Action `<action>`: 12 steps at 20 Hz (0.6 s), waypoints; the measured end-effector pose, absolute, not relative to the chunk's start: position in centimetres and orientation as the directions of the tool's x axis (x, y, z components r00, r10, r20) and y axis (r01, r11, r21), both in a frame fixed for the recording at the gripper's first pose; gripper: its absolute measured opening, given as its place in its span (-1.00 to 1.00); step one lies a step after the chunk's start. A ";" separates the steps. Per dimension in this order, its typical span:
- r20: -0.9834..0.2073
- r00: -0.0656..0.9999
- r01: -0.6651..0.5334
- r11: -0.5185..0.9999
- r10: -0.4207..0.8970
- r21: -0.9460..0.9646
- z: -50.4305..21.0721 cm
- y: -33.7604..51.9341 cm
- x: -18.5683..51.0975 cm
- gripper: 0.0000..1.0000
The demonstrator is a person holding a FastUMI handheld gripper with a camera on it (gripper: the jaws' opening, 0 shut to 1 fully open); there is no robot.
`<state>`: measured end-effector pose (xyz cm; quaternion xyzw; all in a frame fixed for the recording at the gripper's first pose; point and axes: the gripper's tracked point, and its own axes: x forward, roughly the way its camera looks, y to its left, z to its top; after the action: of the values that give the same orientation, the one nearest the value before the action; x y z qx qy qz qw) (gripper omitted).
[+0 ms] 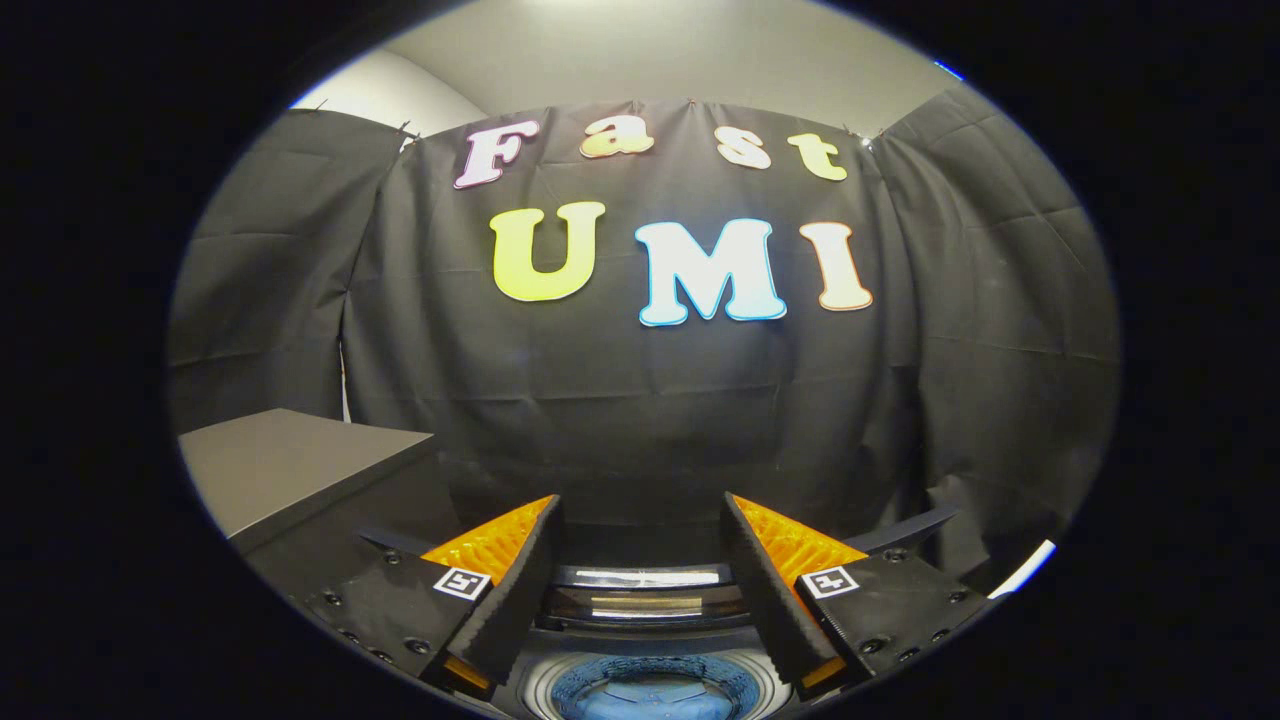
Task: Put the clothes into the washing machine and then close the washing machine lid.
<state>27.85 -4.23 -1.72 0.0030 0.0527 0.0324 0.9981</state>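
Note:
My gripper [640, 515] is open, its two fingers spread wide with nothing between them. Below and between the fingers sits the washing machine [645, 605], seen from above. Its lid [645, 590] stands raised at the back of the round drum opening. Something blue [650, 695] lies down inside the drum, and I cannot tell whether it is cloth. The fingers hover over the opening and touch nothing.
A grey table top [290, 460] stands to the left of the machine, at about finger height. The black cloth wall [650, 420] hangs close behind the machine. A white edge [1020, 570] shows to the right of the fingers.

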 end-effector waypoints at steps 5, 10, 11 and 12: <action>-0.110 0.992 -0.066 0.998 0.068 0.014 -2.7 -4.3 25.9 0.94; -0.108 0.992 -0.073 0.997 0.072 -0.009 -4.7 -4.3 22.6 0.94; -0.111 0.991 -0.074 0.997 0.072 -0.010 -5.4 -4.4 21.8 0.94; -0.118 0.990 -0.072 0.997 0.071 -0.010 -6.1 -4.4 21.1 0.94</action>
<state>21.12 -4.40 -6.07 -0.0072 0.0590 0.0358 0.9976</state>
